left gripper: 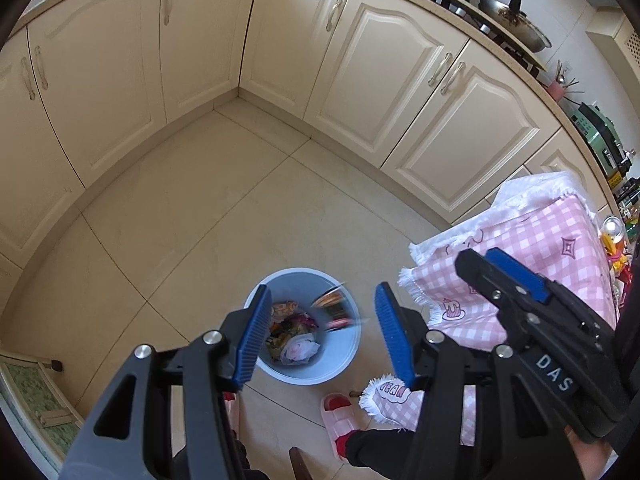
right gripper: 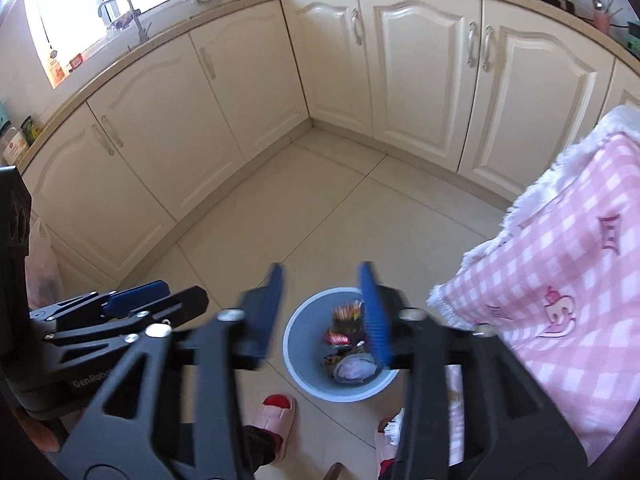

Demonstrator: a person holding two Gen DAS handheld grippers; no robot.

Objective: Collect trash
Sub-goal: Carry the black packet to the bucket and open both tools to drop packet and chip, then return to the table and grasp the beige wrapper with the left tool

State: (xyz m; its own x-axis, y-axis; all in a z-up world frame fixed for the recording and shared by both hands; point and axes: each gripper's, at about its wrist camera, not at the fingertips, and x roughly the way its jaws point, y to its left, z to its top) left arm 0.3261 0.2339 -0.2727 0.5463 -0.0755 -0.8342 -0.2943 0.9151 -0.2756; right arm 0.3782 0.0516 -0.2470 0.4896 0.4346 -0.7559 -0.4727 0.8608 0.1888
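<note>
The trash bin (left gripper: 308, 326), a pale-blue bucket, sits on the tiled floor (left gripper: 200, 216) just beside the pink-check cloth (left gripper: 532, 264), directly below both grippers. A wrapper (left gripper: 334, 308) looks blurred near the bin's inner wall, prob. mid-fall.

Right gripper (right gripper: 324, 312): jaws parted about halfway, nothing between them. Left gripper (left gripper: 320, 332): jaws a bit over half open, empty too.

Risks, as judged:
- wrapper is light, may catch the rim & land on the floor
- bin looks fairly full w/ packets & a white bag (left gripper: 302, 350), so more may spill
- cloth fringe hangs near the rim; a jaw could snag it
- the person's slippers stand close to the bin, could nudge it

Count: 1 bin, 1 falling wrapper, 2 grippers, 2 slippers, 1 cloth; packets inside too jumbled to count.
</note>
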